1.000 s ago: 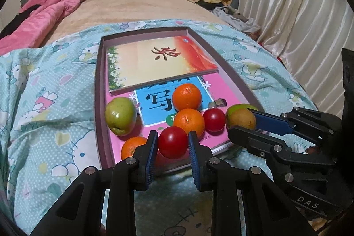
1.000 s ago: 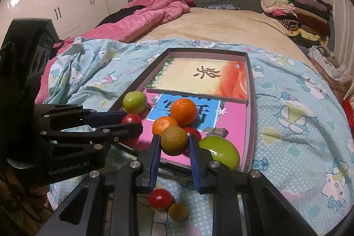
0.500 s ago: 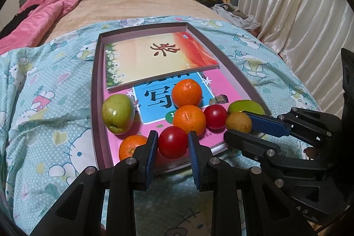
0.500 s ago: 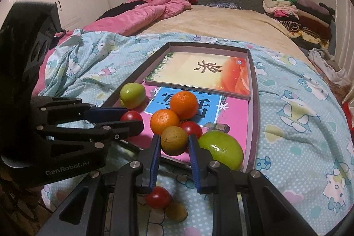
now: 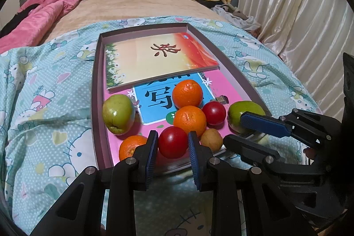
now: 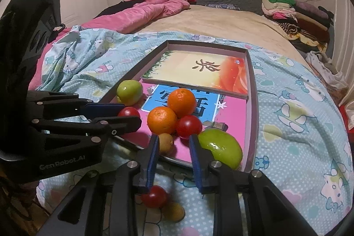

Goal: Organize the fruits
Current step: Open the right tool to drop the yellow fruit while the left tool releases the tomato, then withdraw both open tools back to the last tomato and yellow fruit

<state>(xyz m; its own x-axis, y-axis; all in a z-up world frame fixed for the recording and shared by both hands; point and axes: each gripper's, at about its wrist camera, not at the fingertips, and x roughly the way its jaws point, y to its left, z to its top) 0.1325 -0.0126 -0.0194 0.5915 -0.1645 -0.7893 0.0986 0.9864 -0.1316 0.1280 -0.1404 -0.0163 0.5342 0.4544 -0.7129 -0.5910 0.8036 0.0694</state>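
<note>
- Left gripper (image 5: 173, 143) is squeezing a red tomato (image 5: 173, 142) at the near end of the box (image 5: 95, 90)
- Right gripper (image 6: 173, 147) has just been opening; a small brown fruit (image 6: 166, 142) sits between its jaws, and the pads have let go of it; the fruit lies in the box, touching an orange (image 6: 162, 120)
- Another tomato (image 6: 154, 196) lies on the blanket (image 6: 292, 103), outside the box

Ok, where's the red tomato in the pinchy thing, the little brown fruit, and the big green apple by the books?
red tomato (image 5: 173, 142), left wrist view, middle of its shiny front.
little brown fruit (image 6: 166, 142), right wrist view, its rounded front.
big green apple (image 5: 118, 114), left wrist view, centre of its skin.
</note>
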